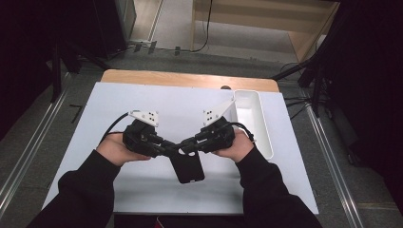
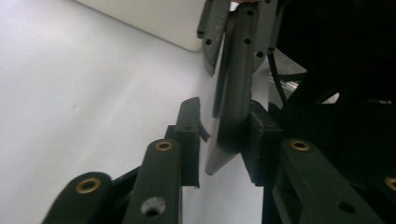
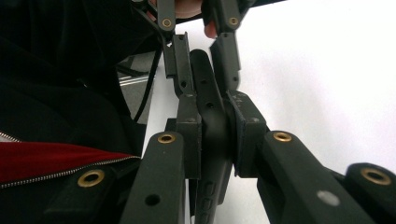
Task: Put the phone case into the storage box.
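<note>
The right gripper [image 3: 212, 135] is clenched on the black phone case [image 1: 187, 166], pads pressing both faces of its edge. The left gripper [image 2: 224, 140] straddles that case; its one pad touches, the other stands just clear, so it is not yet clamped. The case hangs between them above the white table [image 1: 142, 99], at six o'clock from the tips. Both hands [image 1: 116, 149] come in from the lower corners, jaws pointing inward. At two o'clock lies a white tray [image 1: 256, 123]. No writing is legible.
</note>
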A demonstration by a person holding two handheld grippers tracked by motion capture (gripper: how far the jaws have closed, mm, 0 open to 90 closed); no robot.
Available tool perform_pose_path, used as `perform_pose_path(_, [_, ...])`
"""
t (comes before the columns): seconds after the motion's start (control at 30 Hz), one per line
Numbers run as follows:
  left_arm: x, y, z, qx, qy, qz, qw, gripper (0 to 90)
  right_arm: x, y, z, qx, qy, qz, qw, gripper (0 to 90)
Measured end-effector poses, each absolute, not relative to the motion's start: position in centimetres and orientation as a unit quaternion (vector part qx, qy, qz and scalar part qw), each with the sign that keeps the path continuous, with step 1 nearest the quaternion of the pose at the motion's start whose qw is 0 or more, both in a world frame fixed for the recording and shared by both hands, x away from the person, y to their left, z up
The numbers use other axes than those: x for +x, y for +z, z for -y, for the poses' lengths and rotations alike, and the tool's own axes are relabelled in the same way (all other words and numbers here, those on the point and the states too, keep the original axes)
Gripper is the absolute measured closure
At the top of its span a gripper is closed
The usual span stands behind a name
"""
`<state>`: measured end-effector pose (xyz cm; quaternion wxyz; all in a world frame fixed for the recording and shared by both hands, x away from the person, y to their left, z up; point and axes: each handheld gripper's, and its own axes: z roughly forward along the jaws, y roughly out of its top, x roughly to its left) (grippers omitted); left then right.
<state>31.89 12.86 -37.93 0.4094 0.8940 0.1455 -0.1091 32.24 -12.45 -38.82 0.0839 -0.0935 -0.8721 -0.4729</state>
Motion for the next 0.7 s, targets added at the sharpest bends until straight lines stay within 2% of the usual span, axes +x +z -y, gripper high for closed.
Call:
perform_pose_path(0.2, [31.64,-38.03,-12.7,0.898,-0.104,-0.13,0.408,77.9,32.33,-38.96,12.35,-0.099,-0.47,0.872,0.091,74.5])
perform_pose_path(0.7, [31.41,-37.47,-12.52,0.898,-0.099,-0.146,0.402,79.3,32.47,-39.06,12.59,-0.114,-0.471,0.869,0.104,73.8])
